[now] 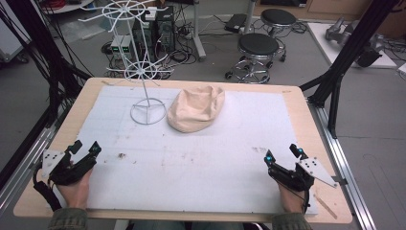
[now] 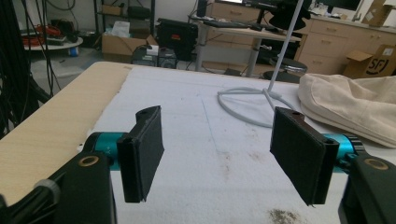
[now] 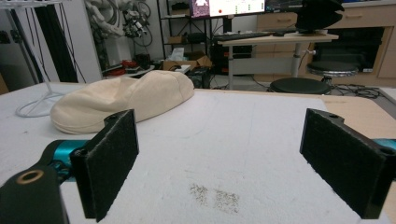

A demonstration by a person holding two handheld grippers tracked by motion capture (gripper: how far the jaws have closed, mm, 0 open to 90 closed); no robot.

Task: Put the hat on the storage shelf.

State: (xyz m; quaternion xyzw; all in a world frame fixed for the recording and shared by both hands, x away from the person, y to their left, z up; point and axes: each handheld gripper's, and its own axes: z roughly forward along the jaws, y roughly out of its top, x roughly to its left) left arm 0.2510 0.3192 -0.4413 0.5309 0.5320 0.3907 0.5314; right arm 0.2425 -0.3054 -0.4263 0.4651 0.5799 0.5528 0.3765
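Note:
A cream fabric cap (image 1: 196, 108) lies flat on the white foam mat (image 1: 191, 158), at the far middle of the table. Just left of it stands a white wire rack (image 1: 141, 72) with a round base ring and spoked tiers. My left gripper (image 1: 84, 149) rests at the near left of the mat, open, nothing between its jaws. My right gripper (image 1: 284, 154) rests at the near right, also open and empty. The left gripper view has the rack's base (image 2: 247, 105) and the cap (image 2: 355, 109) ahead to the right. In the right gripper view the cap (image 3: 123, 100) lies ahead to the left.
The mat covers most of a wooden table (image 1: 306, 124). Small dark stains (image 1: 122, 155) mark the mat near the left gripper. Two black stools (image 1: 258, 48), cables and black frame legs (image 1: 344, 57) stand on the floor beyond the table.

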